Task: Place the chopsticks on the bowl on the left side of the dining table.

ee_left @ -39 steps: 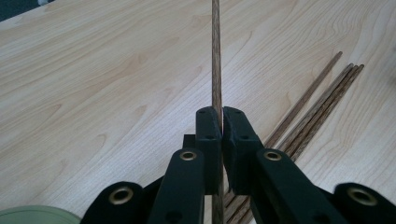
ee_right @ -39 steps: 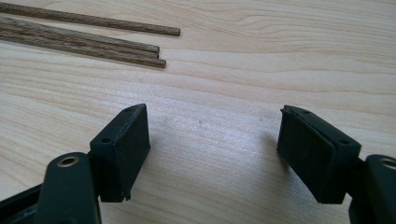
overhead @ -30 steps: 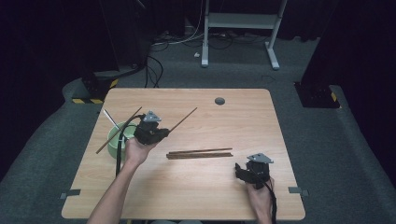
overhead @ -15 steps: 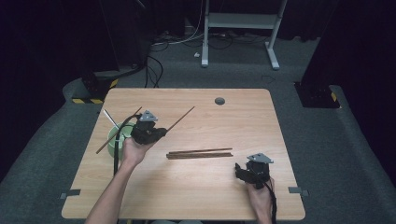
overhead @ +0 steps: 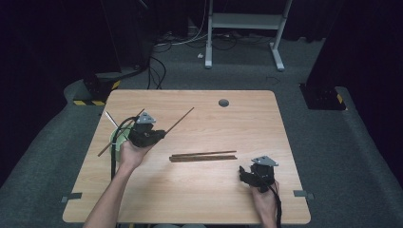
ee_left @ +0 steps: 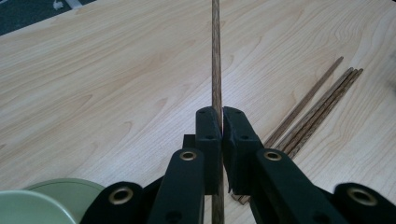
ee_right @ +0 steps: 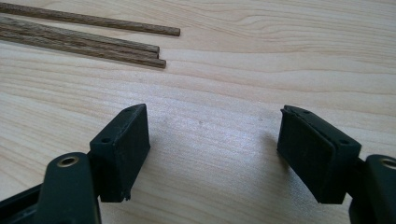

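My left gripper [overhead: 158,134] [ee_left: 221,121] is shut on a thin brown wooden stick [overhead: 181,118] [ee_left: 215,56], which points away to the upper right above the table. Just left of that hand stands a pale green cup [overhead: 115,138] [ee_left: 42,205] holding a brown stick [overhead: 107,148] and a white one [overhead: 111,118]. A few more brown sticks [overhead: 204,156] [ee_left: 317,107] [ee_right: 93,44] lie side by side at the table's middle. My right gripper [overhead: 246,174] [ee_right: 212,154] rests open on the wood near the front right, nothing between its pads.
The light wooden table [overhead: 237,123] has a dark round cable hole [overhead: 223,102] near its far edge. Dark carpet, cables and a white desk frame [overhead: 242,21] lie beyond the table. Tape marks [overhead: 71,197] sit by the front corners.
The left gripper and its stick have drifted slightly left, toward the cup. The right gripper has stayed where it was.
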`<state>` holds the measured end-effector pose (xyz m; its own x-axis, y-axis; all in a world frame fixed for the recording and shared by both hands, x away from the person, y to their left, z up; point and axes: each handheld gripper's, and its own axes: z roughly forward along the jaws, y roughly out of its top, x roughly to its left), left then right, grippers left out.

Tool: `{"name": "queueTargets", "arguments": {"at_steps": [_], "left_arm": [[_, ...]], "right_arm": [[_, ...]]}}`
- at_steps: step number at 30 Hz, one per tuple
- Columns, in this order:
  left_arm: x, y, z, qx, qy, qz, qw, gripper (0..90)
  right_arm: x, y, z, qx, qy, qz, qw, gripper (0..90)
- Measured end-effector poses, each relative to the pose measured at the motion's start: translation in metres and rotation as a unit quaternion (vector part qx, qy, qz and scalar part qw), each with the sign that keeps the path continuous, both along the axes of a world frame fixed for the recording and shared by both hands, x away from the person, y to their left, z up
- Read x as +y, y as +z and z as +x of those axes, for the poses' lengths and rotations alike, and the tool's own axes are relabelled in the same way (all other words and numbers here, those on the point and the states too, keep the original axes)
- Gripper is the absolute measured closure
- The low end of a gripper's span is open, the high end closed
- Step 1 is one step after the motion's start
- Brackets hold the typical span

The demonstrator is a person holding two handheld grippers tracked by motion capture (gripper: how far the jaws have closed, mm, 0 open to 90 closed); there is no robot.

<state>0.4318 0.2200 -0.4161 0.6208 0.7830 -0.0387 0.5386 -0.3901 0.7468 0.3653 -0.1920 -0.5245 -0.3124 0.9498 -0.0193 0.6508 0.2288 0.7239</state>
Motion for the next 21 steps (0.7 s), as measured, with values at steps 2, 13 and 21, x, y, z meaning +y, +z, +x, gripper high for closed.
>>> {"name": "queueTargets", "arguments": {"at_steps": [2,13,21], "left_arm": [[0.001,0.001,-0.001,-0.001,0.000,0.001,1.0000,85.0],[0.010,0.004,-0.004,-0.001,0.004,0.001,1.0000,85.0],[0.016,0.006,-0.007,-0.001,0.010,0.001,0.9999,85.0]], "right_arm": [[0.000,0.000,0.000,0.000,0.000,0.000,1.0000,24.6],[0.000,0.000,0.000,0.000,0.000,0.000,1.0000,24.7],[0.000,0.000,0.000,0.000,0.000,0.000,1.0000,24.7]]}}
